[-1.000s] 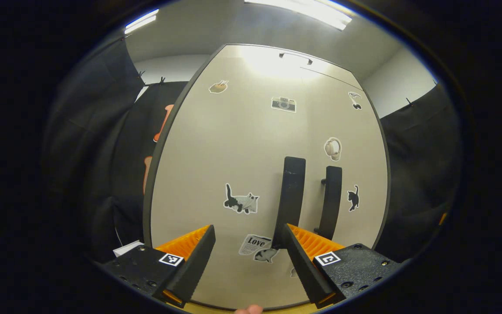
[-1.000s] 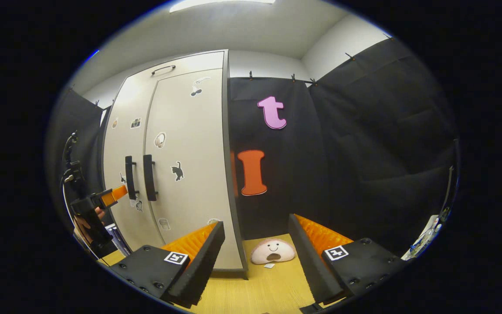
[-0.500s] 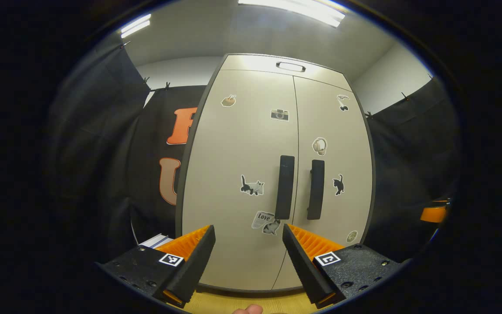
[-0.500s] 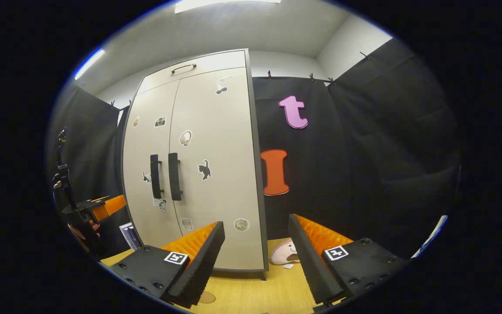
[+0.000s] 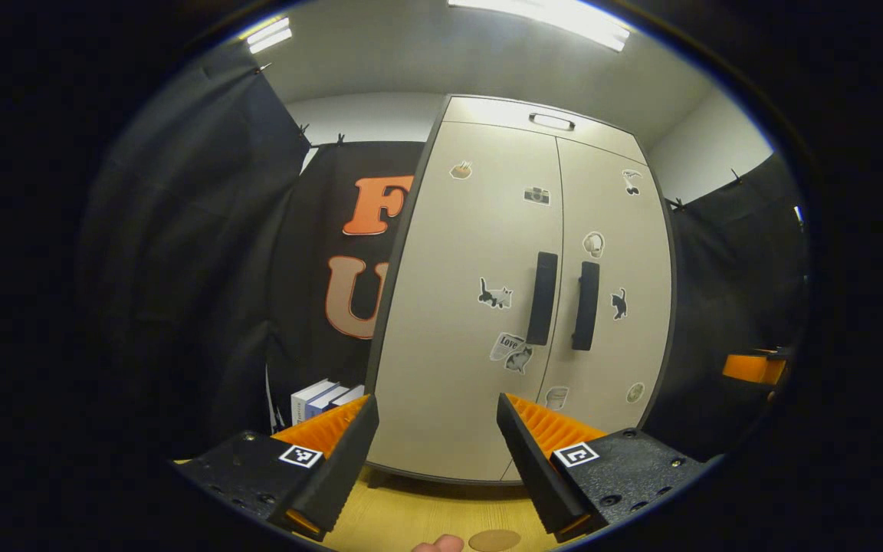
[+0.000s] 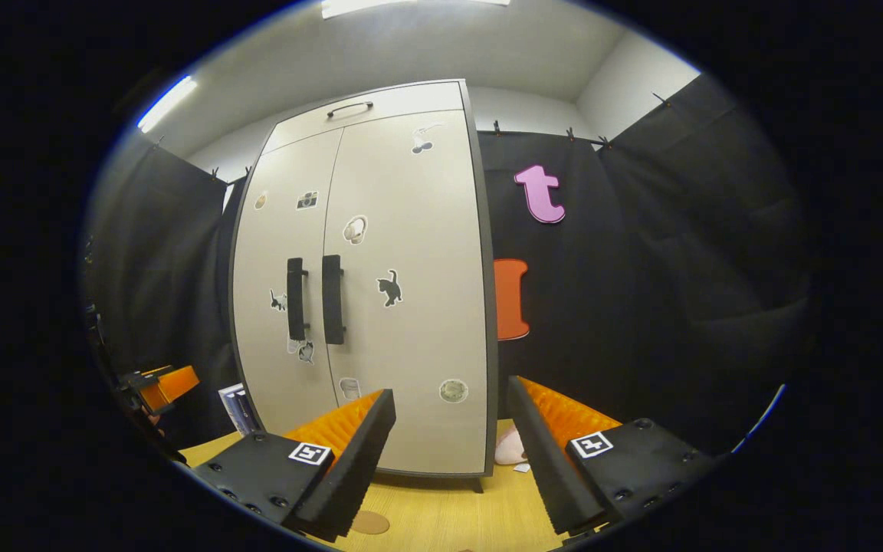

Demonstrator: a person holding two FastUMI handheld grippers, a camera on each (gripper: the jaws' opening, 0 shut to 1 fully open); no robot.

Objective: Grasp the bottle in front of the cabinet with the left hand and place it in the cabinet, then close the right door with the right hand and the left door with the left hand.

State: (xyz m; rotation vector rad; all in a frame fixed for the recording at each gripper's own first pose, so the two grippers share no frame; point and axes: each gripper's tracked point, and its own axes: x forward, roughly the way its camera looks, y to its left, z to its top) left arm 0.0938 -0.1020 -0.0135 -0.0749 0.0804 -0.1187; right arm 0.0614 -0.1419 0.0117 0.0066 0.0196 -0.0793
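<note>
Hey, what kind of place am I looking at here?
Likely a staged recording booth, not a real home: black cloth walls pinned up around a sticker-covered two-door cabinet on a wooden floor, with books beside it.

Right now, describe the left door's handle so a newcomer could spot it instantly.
Find the tall pale cabinet with two shut doors, standing on the wooden table against the black cloth. Where the doors meet at mid-height hang two dark vertical bars side by side. The left handle is the one on the left door, between a cat sticker and the seam, just above a "Love" sticker.
</note>
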